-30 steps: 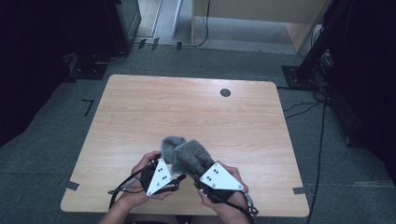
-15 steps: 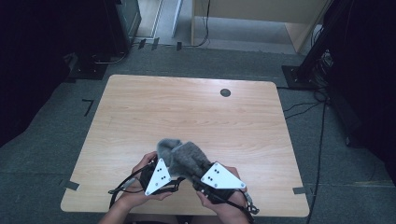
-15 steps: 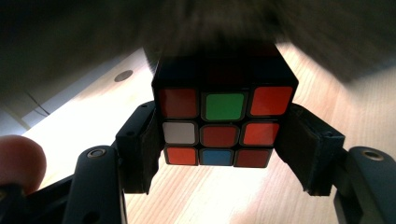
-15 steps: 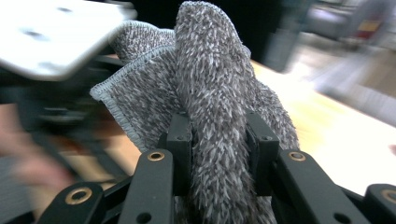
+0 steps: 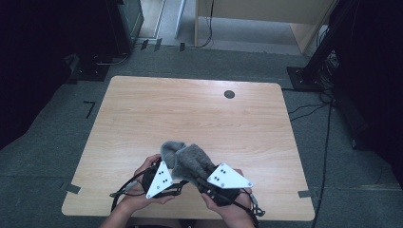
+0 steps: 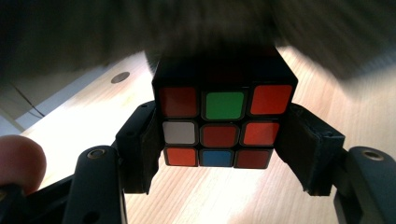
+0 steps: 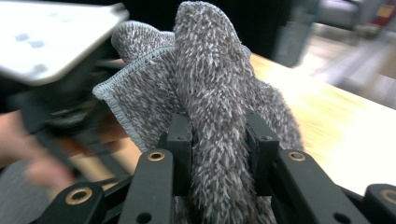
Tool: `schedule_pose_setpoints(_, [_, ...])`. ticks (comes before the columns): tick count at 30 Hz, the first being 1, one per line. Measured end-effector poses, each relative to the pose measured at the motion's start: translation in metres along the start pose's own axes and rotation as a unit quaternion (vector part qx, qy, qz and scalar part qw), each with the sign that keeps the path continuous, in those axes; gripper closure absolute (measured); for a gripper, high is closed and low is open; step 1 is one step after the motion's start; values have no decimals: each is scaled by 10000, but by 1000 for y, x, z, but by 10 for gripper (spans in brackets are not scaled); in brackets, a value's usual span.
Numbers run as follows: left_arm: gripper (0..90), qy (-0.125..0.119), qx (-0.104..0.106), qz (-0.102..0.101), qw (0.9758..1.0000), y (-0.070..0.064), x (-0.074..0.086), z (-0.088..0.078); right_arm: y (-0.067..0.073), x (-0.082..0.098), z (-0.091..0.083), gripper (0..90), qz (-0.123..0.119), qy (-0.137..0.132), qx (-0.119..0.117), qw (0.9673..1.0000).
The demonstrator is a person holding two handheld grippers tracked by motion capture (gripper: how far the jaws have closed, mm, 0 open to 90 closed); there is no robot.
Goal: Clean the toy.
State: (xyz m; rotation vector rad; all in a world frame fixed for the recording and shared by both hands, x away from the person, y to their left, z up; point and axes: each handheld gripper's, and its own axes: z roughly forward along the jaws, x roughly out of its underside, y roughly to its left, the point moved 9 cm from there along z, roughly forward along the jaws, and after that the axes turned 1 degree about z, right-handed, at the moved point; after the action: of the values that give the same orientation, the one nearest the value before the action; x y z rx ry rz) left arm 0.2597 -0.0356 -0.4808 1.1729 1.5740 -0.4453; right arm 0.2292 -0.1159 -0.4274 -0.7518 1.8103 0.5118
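Cube and grey cloth held together over the near edge of the wooden table [image 5: 142, 114].

From above we see the fuzzy grey cloth [image 5: 187, 160] bunched between both grippers at the table's near edge, well short of the dark round grommet [image 5: 229, 94]. The right gripper [image 7: 218, 135] pinches a fold of that cloth. The left gripper view gives us what the cloth covers from above: the left gripper [image 6: 223, 135] is clamped on a Rubik's cube [image 6: 223, 116], which is held just above the tabletop.
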Motion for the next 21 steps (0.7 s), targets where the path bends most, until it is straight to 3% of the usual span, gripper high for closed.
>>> schedule_pose_setpoints(2, [350,10,-18,17,10000,1,0,-1,2,3,4,694,-159,90,54,9998])
schedule_pose_setpoints(4, [350,-39,36,-14,10000,1,1,-2,-7,3,2,695,43,84,95,9999])
schedule_pose_setpoints(6, [350,-109,64,-50,9999,2,-1,-3,-26,3,-4,696,289,30,350,9990])
schedule_pose_setpoints(9, [350,-256,202,-194,9993,4,-4,-7,-49,1,-15,696,679,-194,471,9964])
schedule_pose_setpoints(11, [350,-347,262,-320,9985,7,-4,-10,-53,1,-17,697,683,-312,342,9966])
schedule_pose_setpoints(13, [349,-454,320,-462,9974,12,-5,-13,-50,3,-14,701,805,-354,-27,9961])
schedule_pose_setpoints(16, [350,-571,341,-606,9959,18,-5,-18,-46,9,-9,709,923,-346,-370,9944])
schedule_pose_setpoints(19, [350,-657,347,-704,9947,22,-6,-22,-47,16,-4,712,1060,-241,-578,9924])
schedule_pose_setpoints(21, [349,-776,398,-834,9927,25,-8,-24,-50,24,0,713,1006,-23,-583,9932])
